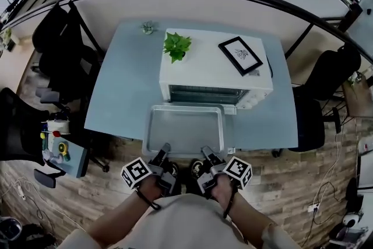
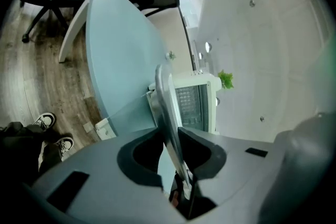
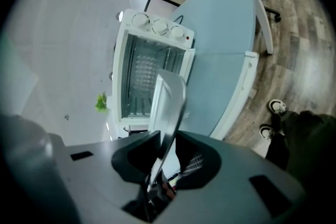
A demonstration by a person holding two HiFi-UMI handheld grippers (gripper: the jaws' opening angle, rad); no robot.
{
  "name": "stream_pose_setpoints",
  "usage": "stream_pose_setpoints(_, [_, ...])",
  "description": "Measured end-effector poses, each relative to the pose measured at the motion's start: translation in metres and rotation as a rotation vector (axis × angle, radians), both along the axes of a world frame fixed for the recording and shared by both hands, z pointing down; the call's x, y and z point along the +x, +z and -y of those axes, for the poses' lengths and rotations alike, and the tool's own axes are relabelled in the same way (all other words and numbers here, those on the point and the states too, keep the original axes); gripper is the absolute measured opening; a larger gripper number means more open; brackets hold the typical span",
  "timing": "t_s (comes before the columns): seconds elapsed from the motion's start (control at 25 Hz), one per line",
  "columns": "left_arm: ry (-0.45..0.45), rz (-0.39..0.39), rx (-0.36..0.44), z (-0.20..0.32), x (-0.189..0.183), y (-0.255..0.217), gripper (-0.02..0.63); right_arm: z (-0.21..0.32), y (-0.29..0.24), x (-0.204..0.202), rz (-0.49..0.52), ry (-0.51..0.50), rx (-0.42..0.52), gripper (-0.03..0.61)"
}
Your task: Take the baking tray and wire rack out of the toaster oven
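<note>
Shallow silver metal baking tray (image 1: 185,128) appears clear of the white toaster oven (image 1: 215,67), at the worktop's (image 1: 125,90) near edge. Left gripper (image 1: 165,151) and right gripper (image 1: 207,153): fingers nearly closed, pinching the tray's near rim. Wire rack (image 3: 139,73) inside the oven, not yet removed.

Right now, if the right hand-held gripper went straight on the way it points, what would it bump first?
The right hand-held gripper is clamped on the baking tray rim. Straight ahead past the tray is the toaster oven with its open front, so that is probably first, though depth is hard to judge.
</note>
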State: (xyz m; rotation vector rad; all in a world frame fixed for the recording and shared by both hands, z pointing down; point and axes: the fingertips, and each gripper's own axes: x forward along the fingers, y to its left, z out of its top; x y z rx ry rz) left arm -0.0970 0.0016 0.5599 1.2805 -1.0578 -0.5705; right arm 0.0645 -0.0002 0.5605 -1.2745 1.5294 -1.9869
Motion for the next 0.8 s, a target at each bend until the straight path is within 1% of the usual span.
stream_pose_setpoints(0.2, [-0.096, 0.014, -0.012, -0.015, -0.043, 0.007, 0.089, 0.002, 0.007, -0.044, 0.011, -0.113, -0.027, 0.089])
stream_pose_setpoints(0.36, [-0.206, 0.018, -0.014, -0.029, -0.082, 0.006, 0.089, -0.001, 0.013, -0.085, 0.053, -0.191, -0.068, 0.086])
stream_pose_setpoints(0.52, [-0.301, 0.038, -0.031, -0.051, -0.116, 0.008, 0.089, -0.010, 0.018, -0.122, 0.065, -0.294, -0.108, 0.086])
stream_pose_setpoints(0.64, [-0.371, 0.057, -0.048, -0.071, -0.139, 0.010, 0.087, -0.017, 0.020, -0.148, 0.070, -0.372, -0.116, 0.086])
stream_pose_setpoints(0.8, [-0.463, 0.043, -0.051, -0.088, -0.159, 0.010, 0.089, -0.020, 0.020, -0.175, 0.072, -0.461, -0.109, 0.086])
